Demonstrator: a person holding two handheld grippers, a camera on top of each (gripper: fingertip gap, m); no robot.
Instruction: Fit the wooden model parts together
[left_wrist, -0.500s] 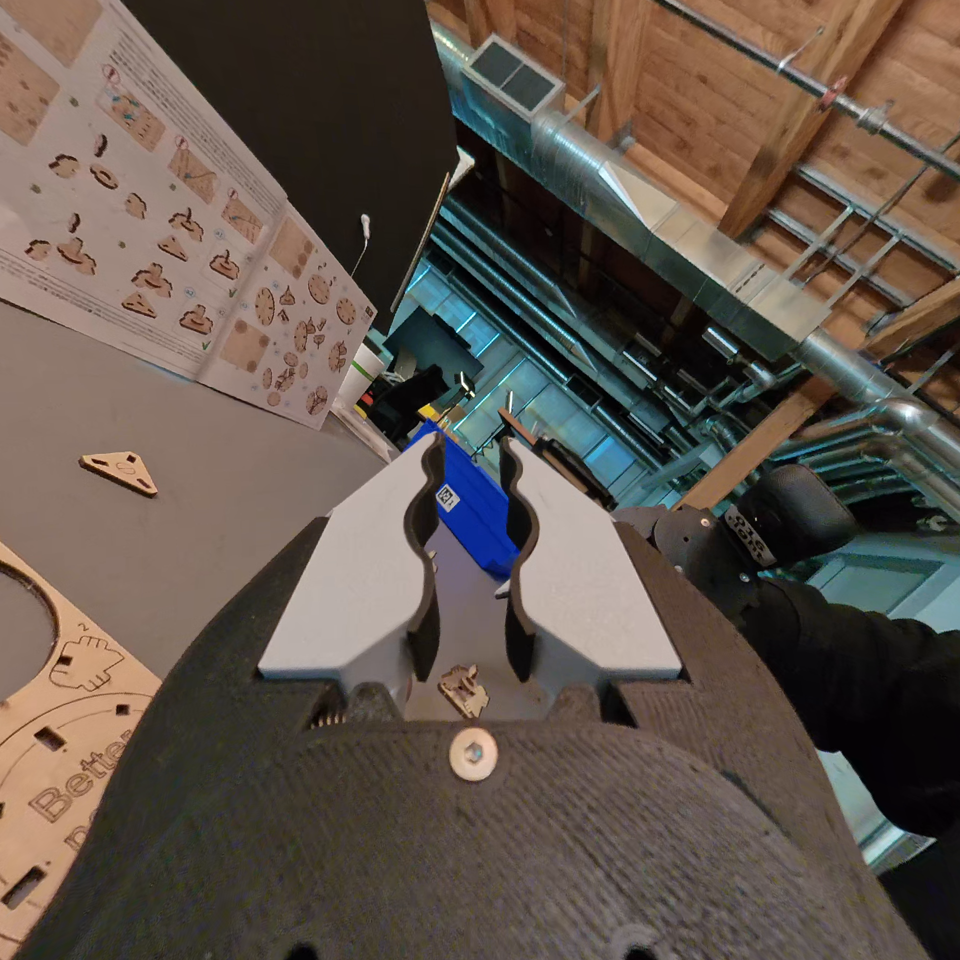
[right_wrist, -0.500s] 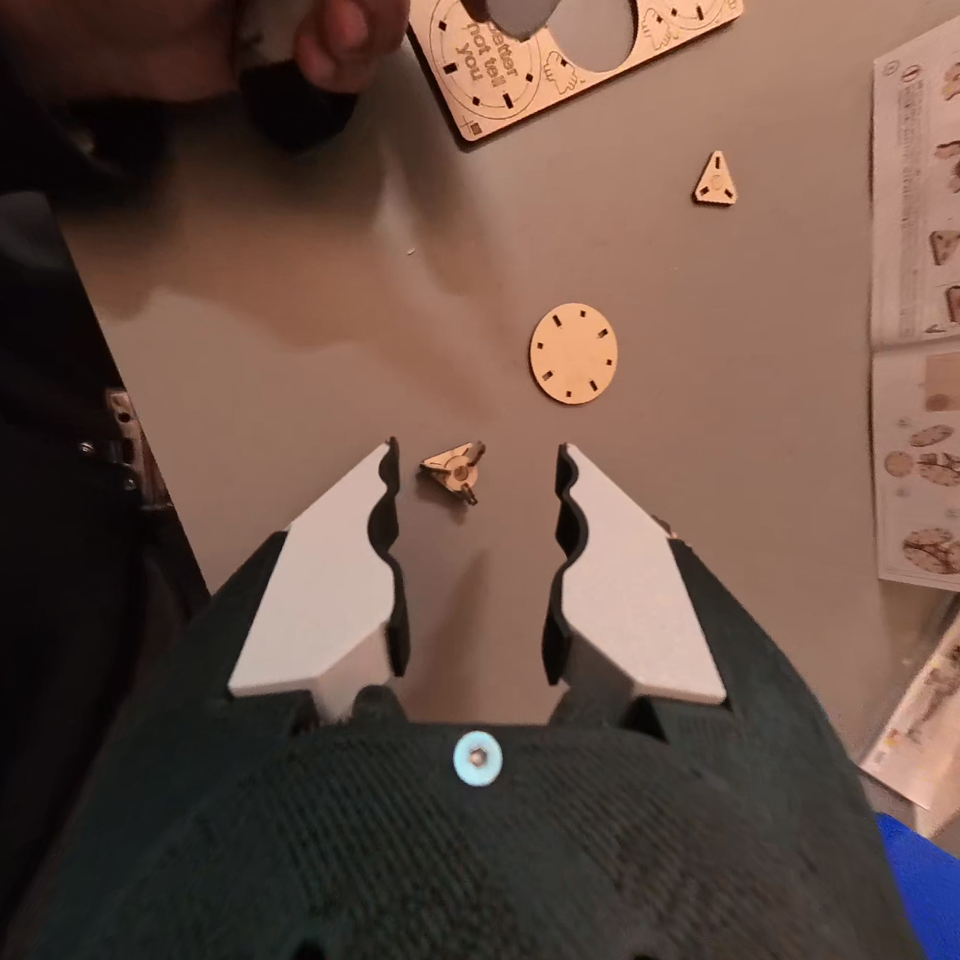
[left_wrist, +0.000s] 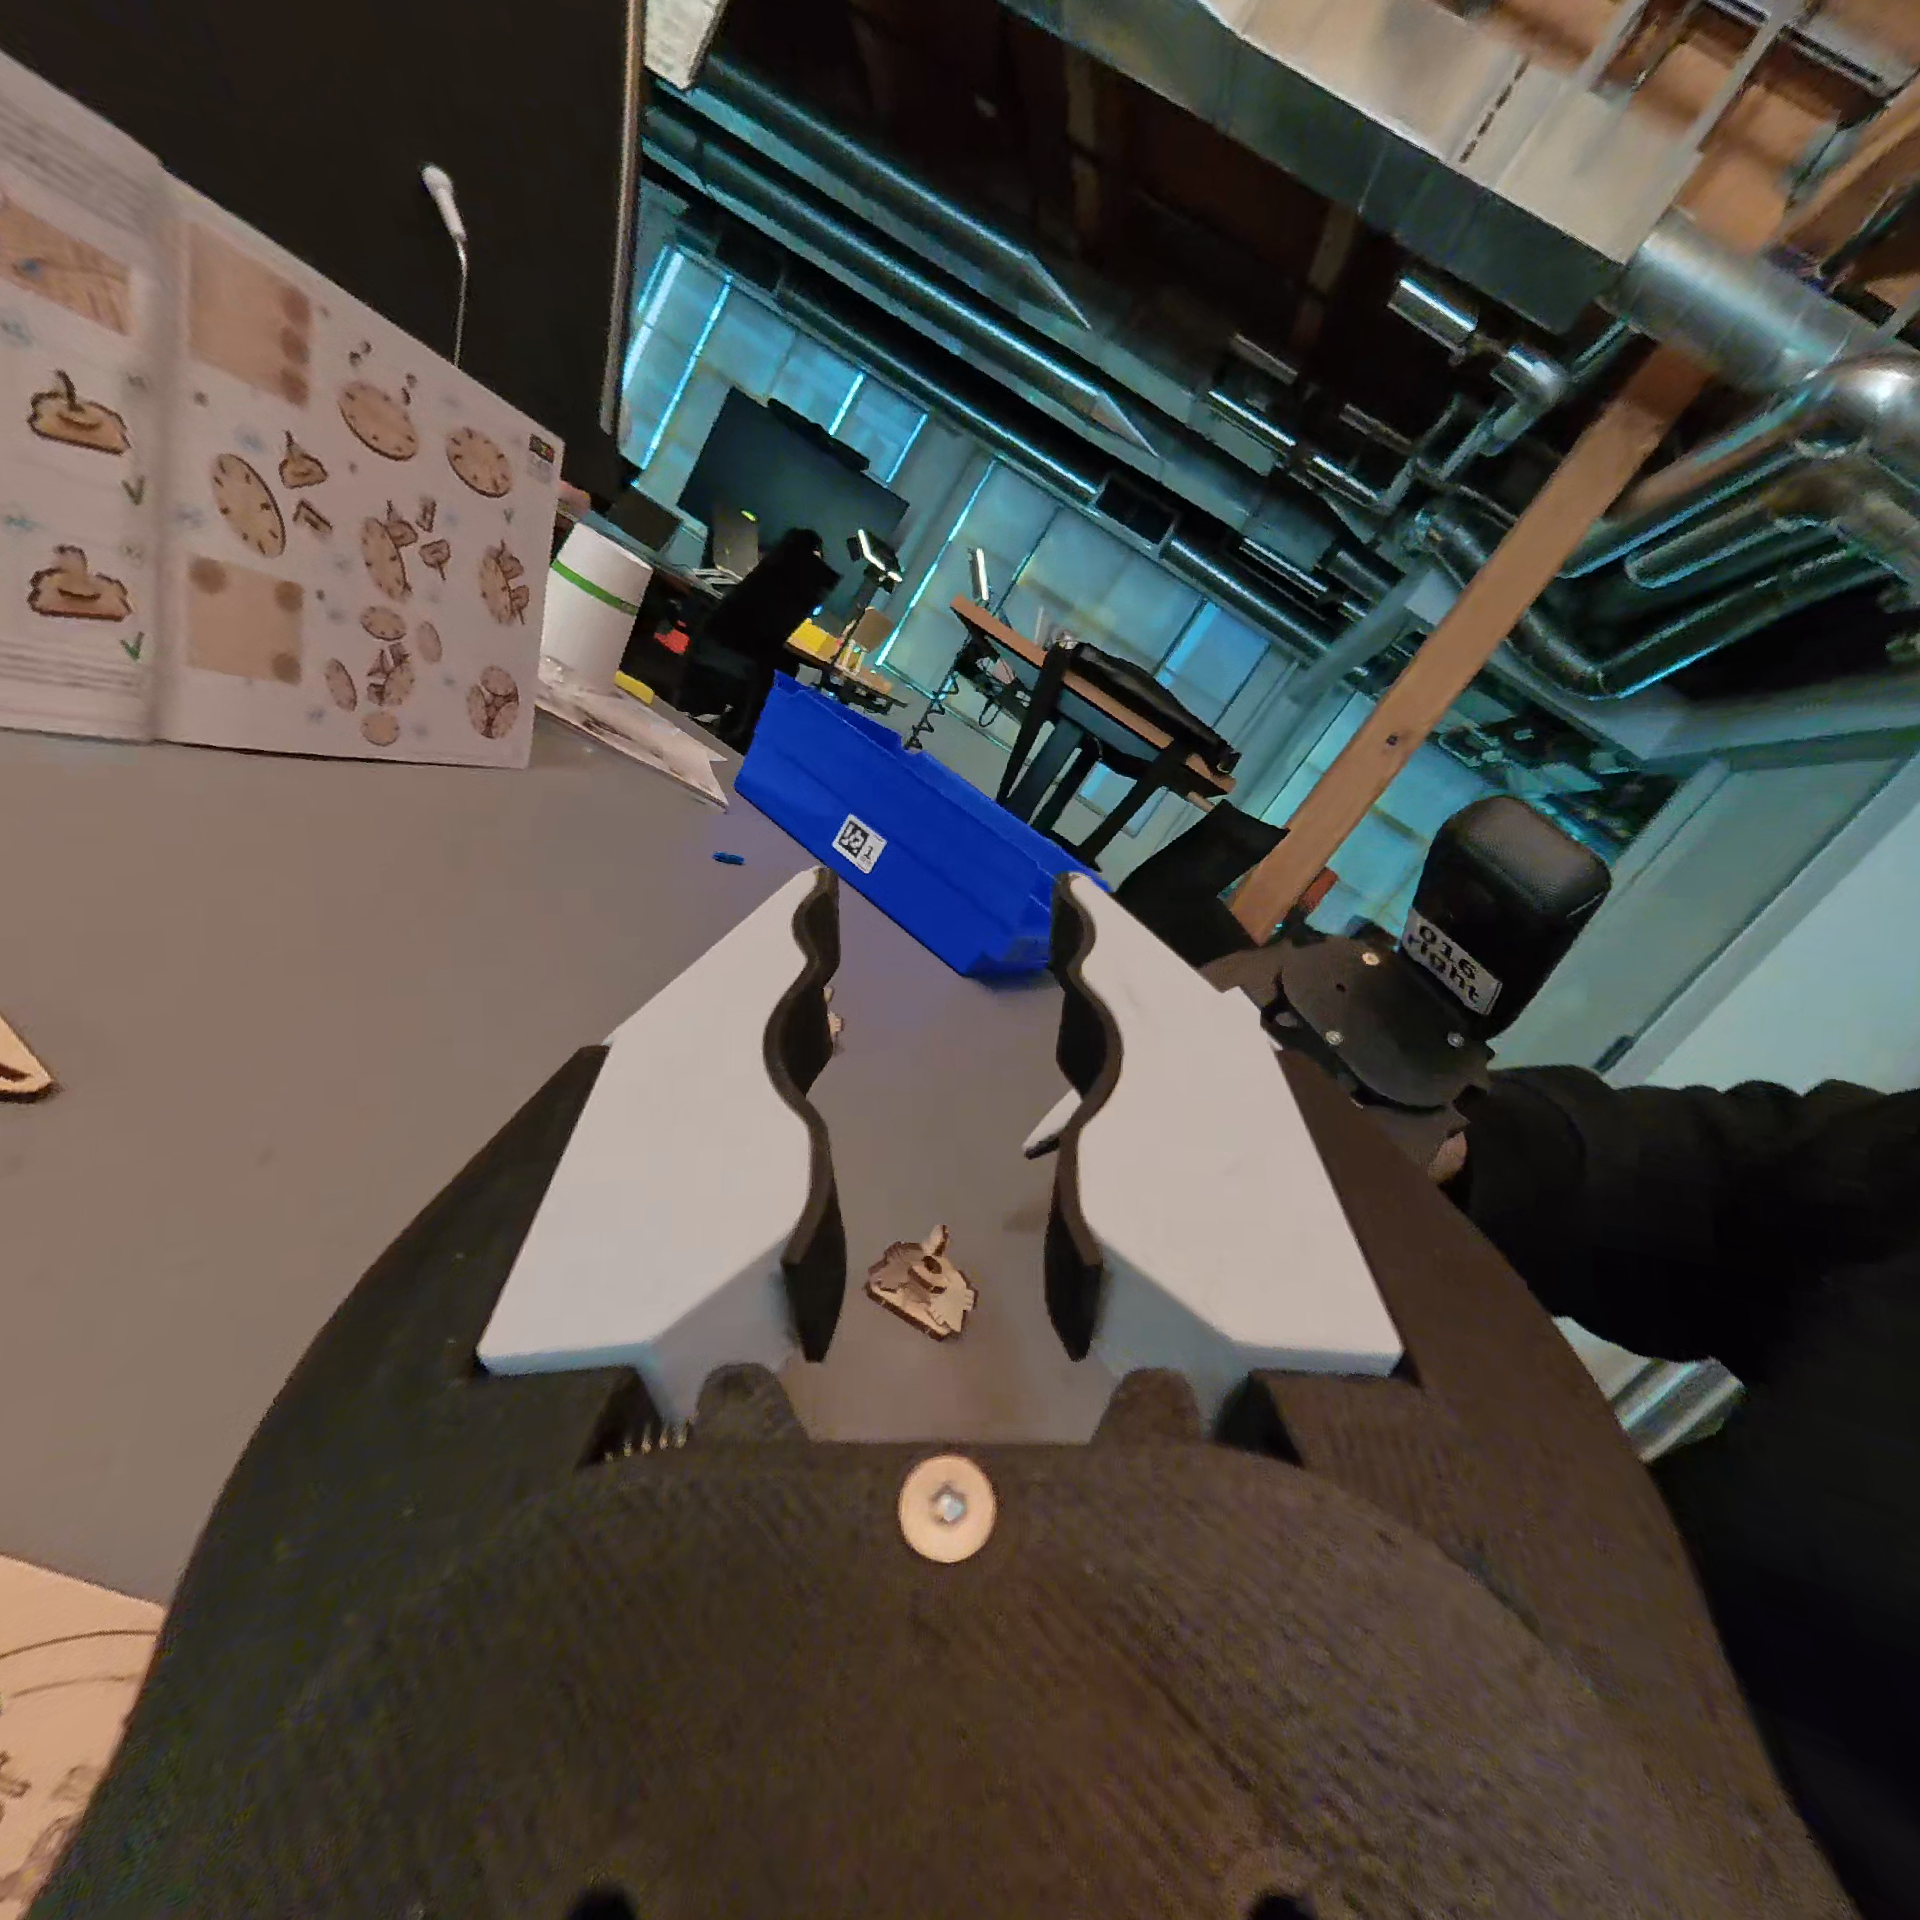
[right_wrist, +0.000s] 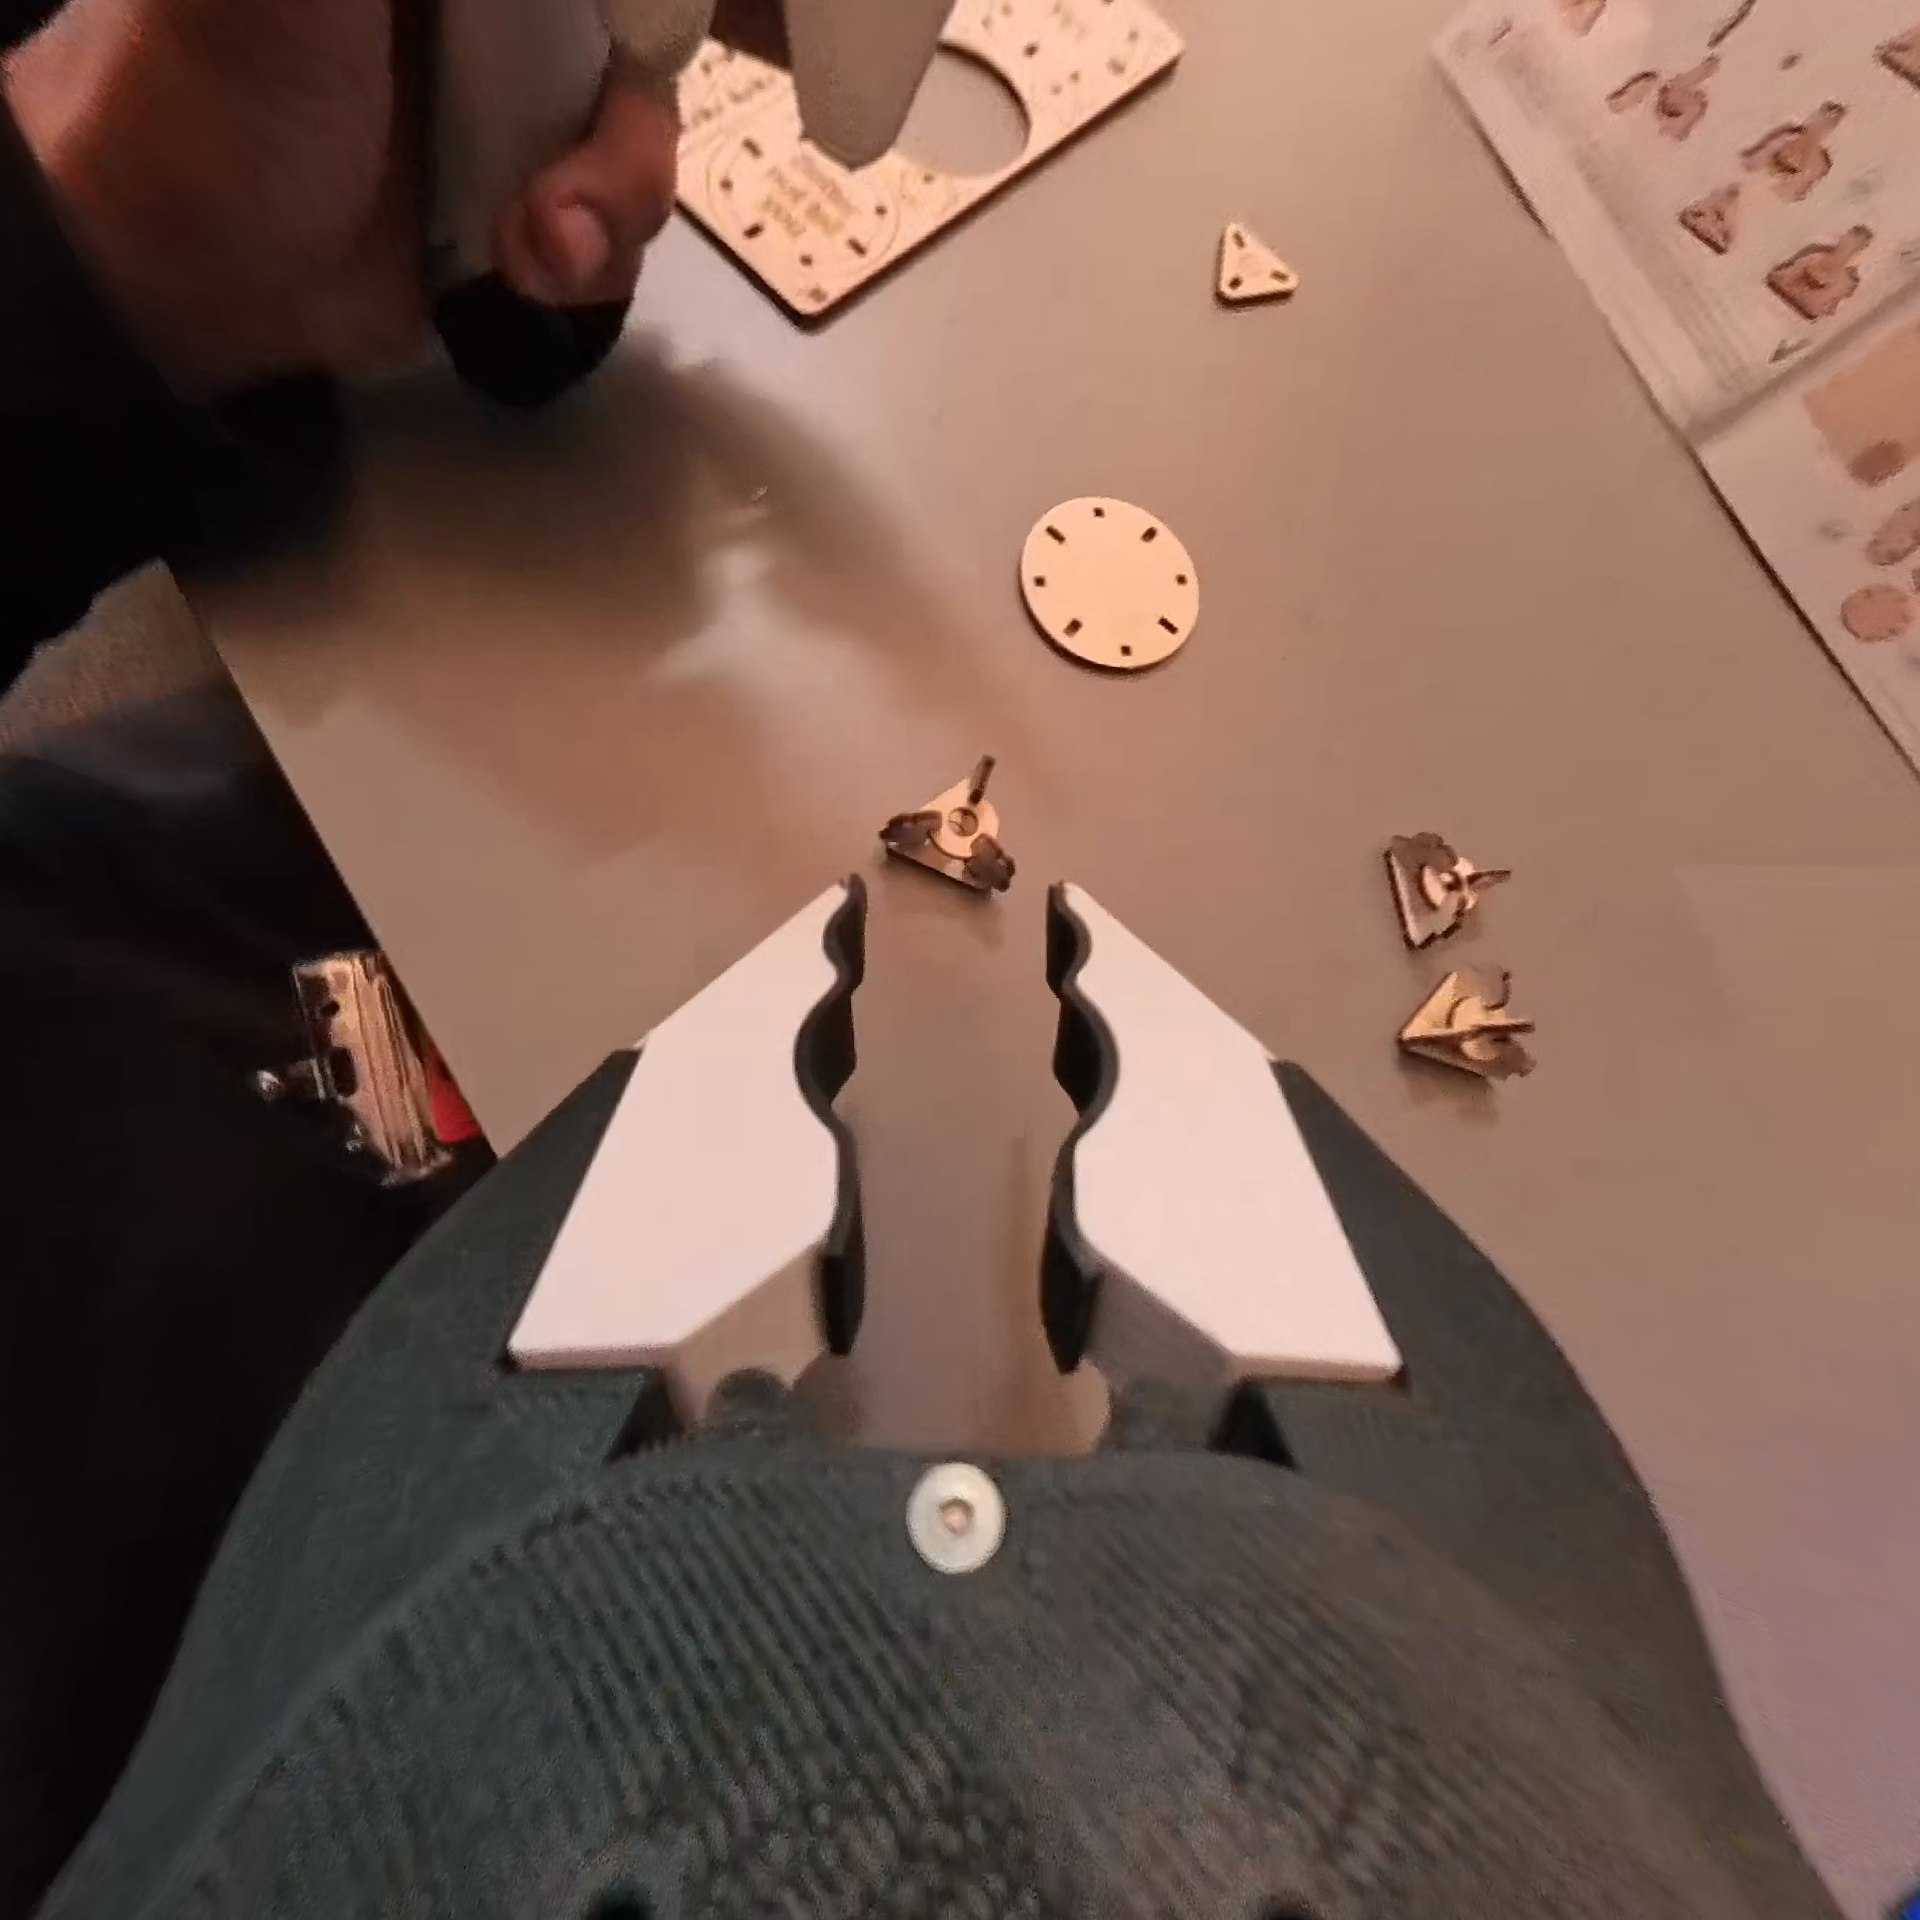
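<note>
In the left wrist view, the left gripper (left_wrist: 945, 894) now has its jaws open wider than half a second ago, and nothing is pressed between them. Through the gap a small wooden piece (left_wrist: 923, 1280) lies on the grey tabletop (left_wrist: 312, 987), free of both pads. A blue bin (left_wrist: 914, 862) stands further ahead, and an instruction sheet (left_wrist: 260, 499) is at the left.

In the right wrist view, the right gripper (right_wrist: 954, 904) has jaws that are narrower than before but still apart, with only bare tabletop between them. A triangular wooden piece with a peg (right_wrist: 951, 831) lies just ahead of the tips and touches neither. Beyond it is a round wooden disc (right_wrist: 1109, 584), and two similar triangular pieces (right_wrist: 1439, 899) have come into view at the right
</note>
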